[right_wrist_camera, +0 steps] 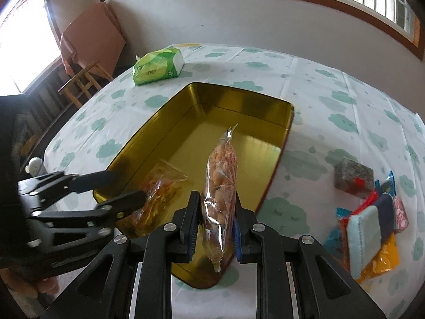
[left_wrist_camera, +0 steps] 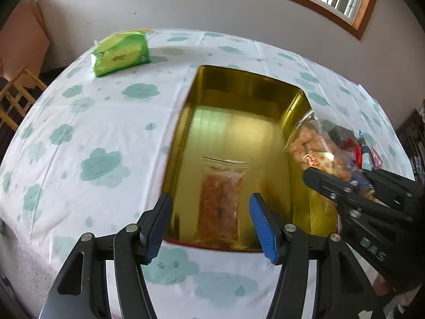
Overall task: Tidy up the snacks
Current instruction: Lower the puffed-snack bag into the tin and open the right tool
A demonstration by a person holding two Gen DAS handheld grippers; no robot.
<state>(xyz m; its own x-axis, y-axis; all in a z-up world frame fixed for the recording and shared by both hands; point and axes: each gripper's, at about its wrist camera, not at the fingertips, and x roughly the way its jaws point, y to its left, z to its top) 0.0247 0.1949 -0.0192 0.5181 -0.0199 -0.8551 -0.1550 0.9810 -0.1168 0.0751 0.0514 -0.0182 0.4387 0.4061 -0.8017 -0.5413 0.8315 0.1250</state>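
A gold rectangular tin [left_wrist_camera: 249, 85] [right_wrist_camera: 239, 95] lies open on the cloud-print table. One clear bag of orange snacks [left_wrist_camera: 220, 199] [right_wrist_camera: 159, 186] lies flat on its floor near the front. My left gripper [left_wrist_camera: 211, 226] [right_wrist_camera: 124, 186] is open and empty, straddling that bag above the tin's near rim. My right gripper [right_wrist_camera: 215, 220] [left_wrist_camera: 342, 183] is shut on a second clear bag of pale snacks [right_wrist_camera: 220, 183] [left_wrist_camera: 313, 146] and holds it upright over the tin's right side.
A green tissue pack [left_wrist_camera: 119, 53] [right_wrist_camera: 158, 66] lies at the table's far left. Several small snack packets [right_wrist_camera: 372, 220] [left_wrist_camera: 364, 151] and a grey block [right_wrist_camera: 353, 175] lie on the table right of the tin. A wooden stool [right_wrist_camera: 82, 82] stands beyond the table edge.
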